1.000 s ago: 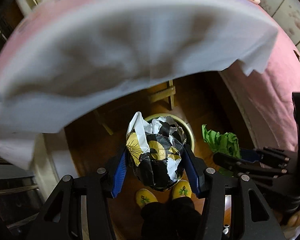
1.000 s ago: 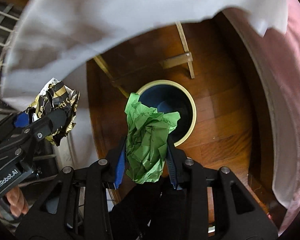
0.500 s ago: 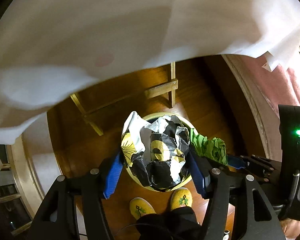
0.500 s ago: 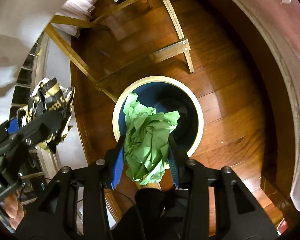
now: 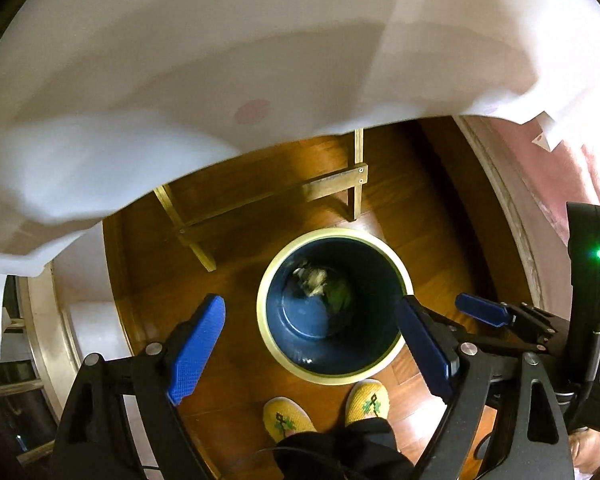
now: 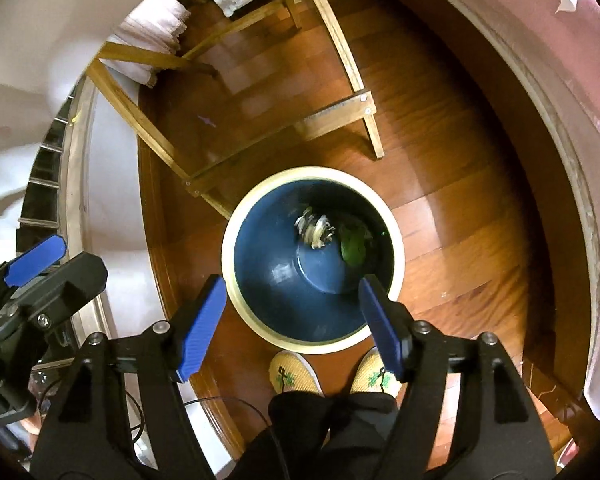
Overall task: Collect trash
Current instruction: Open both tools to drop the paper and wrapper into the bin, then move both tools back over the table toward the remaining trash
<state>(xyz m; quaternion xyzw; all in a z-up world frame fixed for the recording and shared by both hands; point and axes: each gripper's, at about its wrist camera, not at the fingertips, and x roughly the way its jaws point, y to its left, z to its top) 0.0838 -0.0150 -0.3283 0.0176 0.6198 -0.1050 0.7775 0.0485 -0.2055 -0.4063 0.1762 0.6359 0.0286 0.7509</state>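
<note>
A round bin (image 5: 268, 292) (image 6: 230, 264) with a cream rim and dark blue inside stands on the wooden floor below both grippers. Inside it lie a black, white and gold crumpled wrapper (image 5: 312, 276) (image 6: 316, 228) and a green crumpled paper (image 5: 340, 296) (image 6: 352, 246), both blurred. My left gripper (image 5: 314, 340) hangs above the bin, jaws opening, nothing between its blue pads. My right gripper (image 6: 290, 320) also hangs over the bin, jaws opening and empty. The right gripper's blue fingertips (image 5: 482, 314) show at the right of the left wrist view.
A white cloth (image 5: 220, 80) hangs over the table above. Wooden table legs and a crossbar (image 6: 276, 136) stand just beyond the bin. A person's yellow slippers (image 6: 296, 372) and dark trouser legs are at the bin's near side. A pink cover (image 6: 560, 60) lies to the right.
Both grippers sank toward the bin and opened. The patterned wrapper left the left jaws and the green paper left the right jaws; both now lie in the bin.
</note>
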